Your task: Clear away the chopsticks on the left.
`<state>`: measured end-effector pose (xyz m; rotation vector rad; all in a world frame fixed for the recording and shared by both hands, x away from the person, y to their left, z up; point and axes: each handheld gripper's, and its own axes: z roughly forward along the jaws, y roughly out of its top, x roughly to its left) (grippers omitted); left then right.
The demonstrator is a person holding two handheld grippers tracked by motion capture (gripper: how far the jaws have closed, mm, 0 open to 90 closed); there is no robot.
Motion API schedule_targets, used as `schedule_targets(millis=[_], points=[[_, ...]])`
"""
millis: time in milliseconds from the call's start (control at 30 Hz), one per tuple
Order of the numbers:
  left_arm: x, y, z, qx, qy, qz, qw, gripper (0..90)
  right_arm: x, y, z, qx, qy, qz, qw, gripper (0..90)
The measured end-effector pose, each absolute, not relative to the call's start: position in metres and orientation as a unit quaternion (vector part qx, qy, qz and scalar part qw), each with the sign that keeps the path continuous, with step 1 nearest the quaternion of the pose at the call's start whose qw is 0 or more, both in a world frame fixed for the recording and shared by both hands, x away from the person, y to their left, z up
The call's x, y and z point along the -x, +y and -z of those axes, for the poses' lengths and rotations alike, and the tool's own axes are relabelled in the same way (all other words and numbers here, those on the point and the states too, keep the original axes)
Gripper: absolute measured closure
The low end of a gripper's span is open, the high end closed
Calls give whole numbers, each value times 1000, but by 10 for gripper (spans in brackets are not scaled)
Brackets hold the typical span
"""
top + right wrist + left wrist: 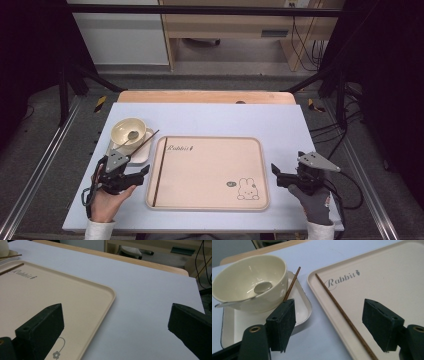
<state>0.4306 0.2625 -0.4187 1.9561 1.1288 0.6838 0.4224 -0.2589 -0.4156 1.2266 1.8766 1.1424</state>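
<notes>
A beige tray (210,139) printed "Rabbit" with a bunny drawing lies in the middle of the table. One brown chopstick (159,170) lies inside the tray along its left rim. A second chopstick (146,141) leans on a white square plate (143,153) beside a cream bowl (120,130) that holds a metal spoon (132,135). My left gripper (144,173) hovers open just left of the tray, below the plate; in the left gripper view its jaws straddle the tray's chopstick (342,312). Off the tray's right edge, my right gripper (287,166) is open and holds nothing.
A pale blue mat (225,120) covers the table, with the wooden tabletop edge (205,96) showing at the back. Bare mat (150,302) lies right of the tray (62,290). Floor rails and cables flank the table.
</notes>
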Motion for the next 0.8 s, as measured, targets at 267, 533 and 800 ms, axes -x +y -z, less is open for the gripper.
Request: schedule_targets(millis=[267,533,800], points=[[-442,285,430,-773,454,-267,354,262,-422,-258,416,-461,711,-433,308,7],[-455,297,439,-771,463,-270,344,275,-424,-256,418,-457,716,-429,307,7],[-467,302,447,-773,468,-273,331,298,-423,-255,418,-456,716,-431,307,7]])
